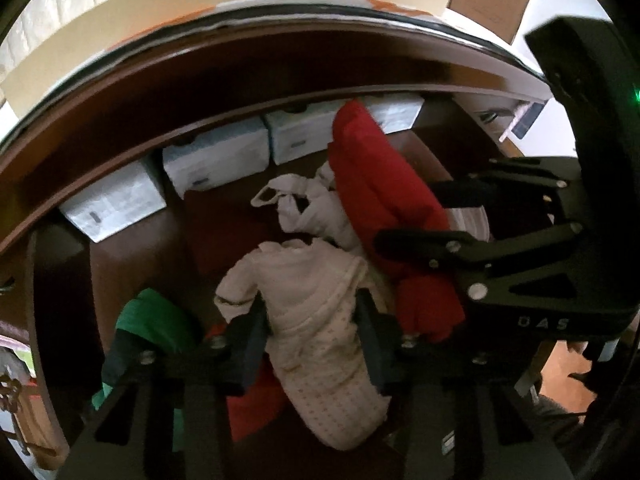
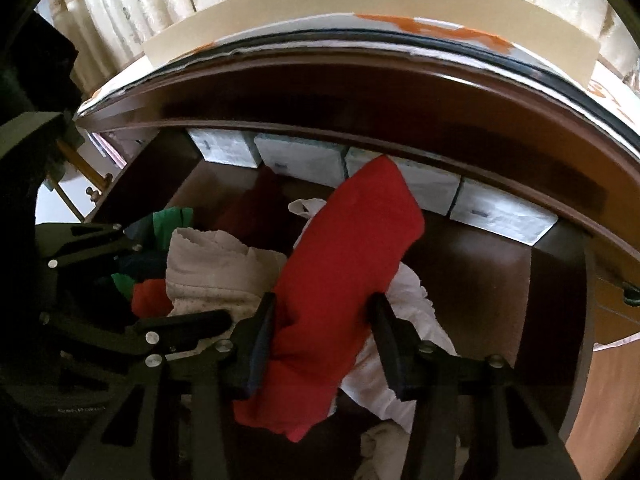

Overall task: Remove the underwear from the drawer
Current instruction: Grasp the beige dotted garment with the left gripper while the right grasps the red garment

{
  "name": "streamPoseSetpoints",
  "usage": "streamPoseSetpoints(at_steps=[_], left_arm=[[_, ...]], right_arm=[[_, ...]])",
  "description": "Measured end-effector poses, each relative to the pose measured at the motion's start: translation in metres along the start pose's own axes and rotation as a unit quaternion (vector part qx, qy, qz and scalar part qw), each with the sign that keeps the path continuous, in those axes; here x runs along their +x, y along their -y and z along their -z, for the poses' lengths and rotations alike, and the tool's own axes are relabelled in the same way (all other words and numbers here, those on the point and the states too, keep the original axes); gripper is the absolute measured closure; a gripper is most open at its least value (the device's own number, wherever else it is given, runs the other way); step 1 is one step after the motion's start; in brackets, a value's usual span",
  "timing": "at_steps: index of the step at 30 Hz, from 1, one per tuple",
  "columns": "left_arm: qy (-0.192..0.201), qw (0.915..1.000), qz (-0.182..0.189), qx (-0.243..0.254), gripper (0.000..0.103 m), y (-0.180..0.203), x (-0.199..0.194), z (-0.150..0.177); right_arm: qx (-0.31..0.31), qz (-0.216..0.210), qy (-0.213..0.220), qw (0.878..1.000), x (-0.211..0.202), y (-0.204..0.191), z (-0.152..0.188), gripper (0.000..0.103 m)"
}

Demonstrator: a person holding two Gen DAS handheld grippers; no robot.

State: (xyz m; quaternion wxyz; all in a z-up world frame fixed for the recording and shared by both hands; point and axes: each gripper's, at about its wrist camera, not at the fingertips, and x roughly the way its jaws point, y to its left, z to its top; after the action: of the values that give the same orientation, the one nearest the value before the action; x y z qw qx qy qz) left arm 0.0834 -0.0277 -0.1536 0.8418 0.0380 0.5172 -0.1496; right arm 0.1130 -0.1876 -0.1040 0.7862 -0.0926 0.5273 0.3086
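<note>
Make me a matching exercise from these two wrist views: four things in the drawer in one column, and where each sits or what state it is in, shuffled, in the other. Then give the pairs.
Things
1. red garment
2. cream dotted garment
3. green garment
4. white boxes

Places or states
A. in a row along the back of the drawer
B. between the fingers of the left gripper
C. loose in the drawer, outside the left gripper's fingers
D. between the fingers of the right gripper

Pairs: 1-D, 2-B, 3-C, 4-A
</note>
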Motion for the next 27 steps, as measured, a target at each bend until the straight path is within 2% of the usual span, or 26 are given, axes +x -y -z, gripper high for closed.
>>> streamPoseSetpoints(at_steps=[3,6,17,27], left_arm=[[0.01,0.9999,0.007,-0.004,0.077,-0.002,-0.004,0.001],[0.026,0.9994,0.02,-0.014,0.081,-0.007,-0.009,0.003],[0.101,0.9939,0.023,-0.039,0.082,-0.019,-0.03,0.017],[0.133,0.9882,0.022,-0.072,0.082,-0.036,-0.047,0.024]], right_arm=[[-0.014,0.002,0.0,1.0,0.0,-0.005,0.0,0.059],[-0.012,-0.007,0.013,1.0,-0.003,-0.004,0.002,0.063],[-0.029,-0.029,0.066,0.997,-0.018,-0.009,0.005,0.067],[-0.057,-0.04,0.107,0.992,-0.035,-0.015,0.011,0.068]])
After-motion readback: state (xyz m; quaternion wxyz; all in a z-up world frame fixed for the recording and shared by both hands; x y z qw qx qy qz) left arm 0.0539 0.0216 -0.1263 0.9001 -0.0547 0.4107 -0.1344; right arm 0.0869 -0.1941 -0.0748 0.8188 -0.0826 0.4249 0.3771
